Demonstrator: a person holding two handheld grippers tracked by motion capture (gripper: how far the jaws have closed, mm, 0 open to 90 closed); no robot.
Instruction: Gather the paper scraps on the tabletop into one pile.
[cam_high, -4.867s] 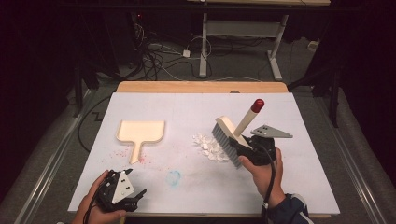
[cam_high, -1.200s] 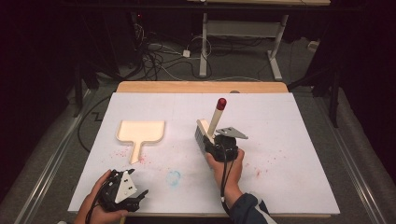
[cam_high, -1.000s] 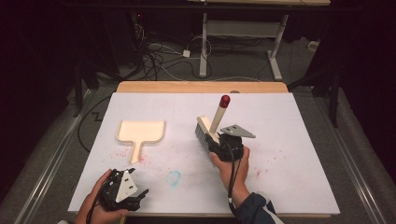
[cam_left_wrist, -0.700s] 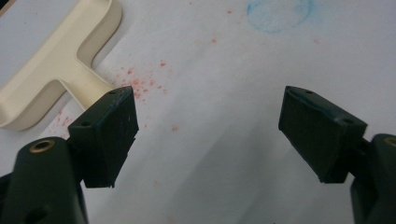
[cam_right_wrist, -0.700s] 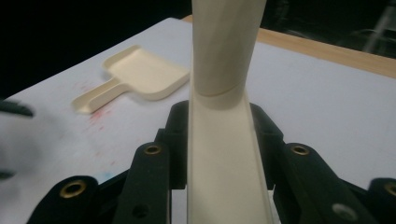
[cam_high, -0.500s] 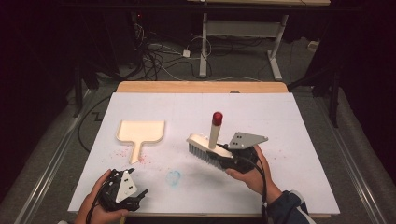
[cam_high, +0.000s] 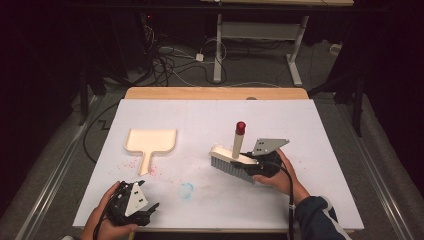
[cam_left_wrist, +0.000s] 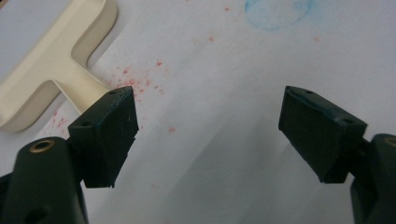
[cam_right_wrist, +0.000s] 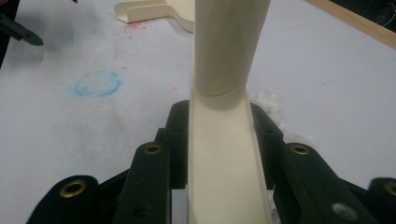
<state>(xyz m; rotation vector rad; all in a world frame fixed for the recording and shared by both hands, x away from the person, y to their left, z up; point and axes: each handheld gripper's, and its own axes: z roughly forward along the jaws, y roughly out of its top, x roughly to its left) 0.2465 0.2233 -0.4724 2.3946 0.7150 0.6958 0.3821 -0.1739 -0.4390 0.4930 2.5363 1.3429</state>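
Observation:
A cream hand brush (cam_high: 231, 161) with grey bristles and a red-tipped handle stands on the white table sheet (cam_high: 310, 130) right of centre. My right gripper (cam_high: 256, 168) is shut on its back, and the right gripper view shows the jaws clamped on the cream brush (cam_right_wrist: 224, 93) by my right gripper (cam_right_wrist: 220, 117). A bit of white fluff (cam_right_wrist: 267, 101) lies just behind the brush. The cream dustpan (cam_high: 150, 142) lies flat at the left. My left gripper (cam_high: 149, 209) rests open at the front left, with the dustpan's handle (cam_left_wrist: 70, 74) just beyond my left gripper (cam_left_wrist: 210, 135).
A blue ring mark (cam_high: 186, 190) sits on the sheet near the front middle. Red specks (cam_high: 156, 170) are scattered by the dustpan's handle. A wooden edge (cam_high: 215, 93) borders the table's far side, and cables and desk legs stand beyond it.
My right hand has carried the brush to the right and slightly toward the front, turning it so the bristle head lies across the table. The left gripper has stayed in place.

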